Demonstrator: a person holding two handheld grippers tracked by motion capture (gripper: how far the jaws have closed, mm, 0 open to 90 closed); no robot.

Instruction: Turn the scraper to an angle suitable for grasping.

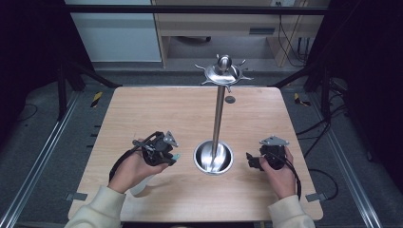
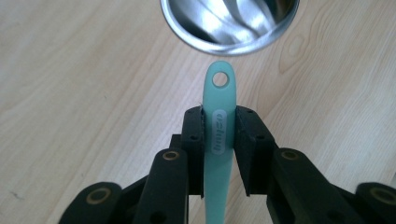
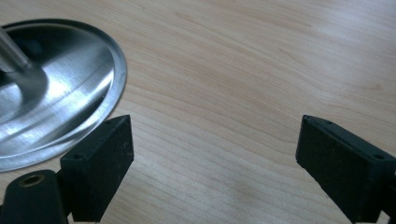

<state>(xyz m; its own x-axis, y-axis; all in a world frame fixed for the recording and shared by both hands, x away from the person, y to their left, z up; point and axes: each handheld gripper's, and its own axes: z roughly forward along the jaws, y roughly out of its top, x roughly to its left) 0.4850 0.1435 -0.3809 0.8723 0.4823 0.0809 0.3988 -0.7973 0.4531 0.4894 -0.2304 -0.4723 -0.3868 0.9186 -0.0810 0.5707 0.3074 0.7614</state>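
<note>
A steel hanging stand rises from a round dish base (image 1: 213, 157) at the table's middle, its pole (image 1: 218, 111) ending in a crown of hooks (image 1: 223, 72). My left gripper (image 1: 167, 153) is left of the base, shut on a mint-green utensil handle (image 2: 219, 122) with a hanging hole at its tip. In the left gripper view the handle's tip points at the base rim (image 2: 229, 46). My right gripper (image 1: 253, 161) rests right of the base, open and empty. In the right gripper view its pads (image 3: 107, 163) stand wide apart over bare wood, the base (image 3: 70, 107) at left.
The pale wooden table (image 1: 157, 114) has bare room behind and beside the stand. A small dark round mark (image 1: 230, 99) lies near the far edge. Metal frame rails and cables run along the floor on both sides.
</note>
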